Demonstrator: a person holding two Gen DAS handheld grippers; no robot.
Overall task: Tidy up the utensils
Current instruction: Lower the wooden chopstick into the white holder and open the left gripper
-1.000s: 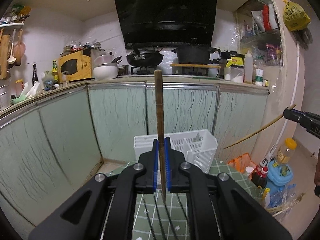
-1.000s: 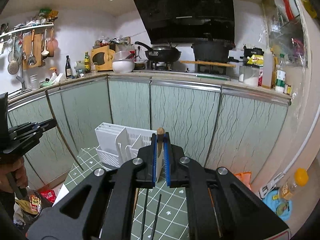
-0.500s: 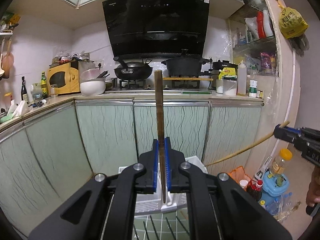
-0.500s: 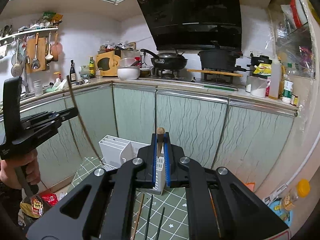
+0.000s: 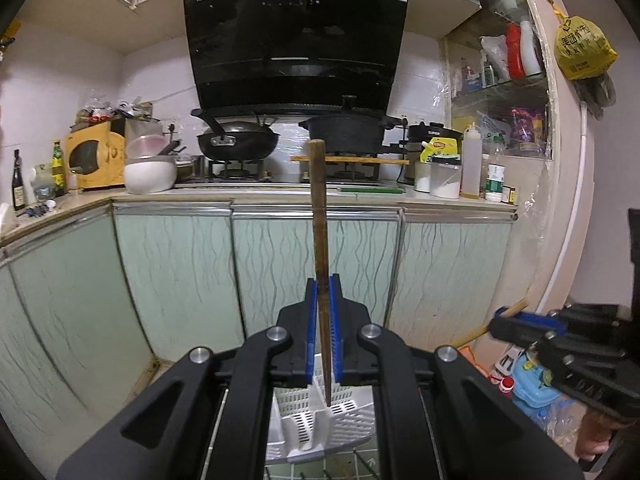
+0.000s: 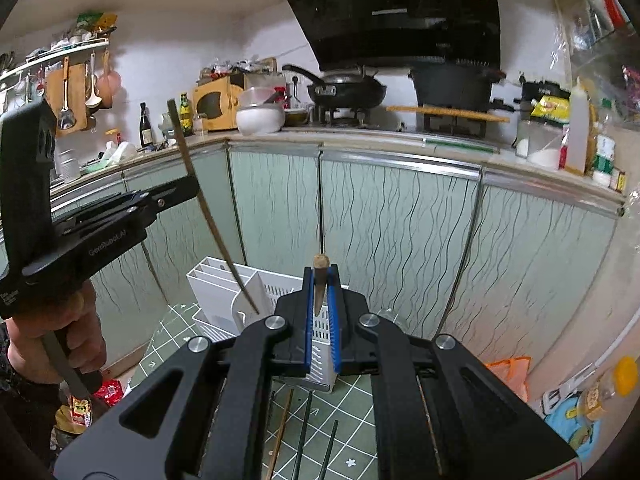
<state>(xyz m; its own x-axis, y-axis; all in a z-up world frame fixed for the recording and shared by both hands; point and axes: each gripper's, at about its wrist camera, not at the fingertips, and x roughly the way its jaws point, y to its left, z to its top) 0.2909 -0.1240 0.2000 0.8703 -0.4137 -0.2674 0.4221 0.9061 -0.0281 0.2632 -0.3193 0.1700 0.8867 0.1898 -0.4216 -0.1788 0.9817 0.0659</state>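
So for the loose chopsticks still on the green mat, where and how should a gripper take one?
Probably mid-shaft, from above. The loose chopsticks lie flat on the mat, roughly parallel and close together, so set the jaws across one stick's width, fingers straddling it. Both grippers are busy now: the left gripper and right gripper each hold a chopstick near the white rack.

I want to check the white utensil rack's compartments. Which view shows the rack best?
The right wrist view: the white utensil rack stands on the green mat, its dividers and slotted side visible. In the left wrist view the rack is mostly hidden under the left gripper.
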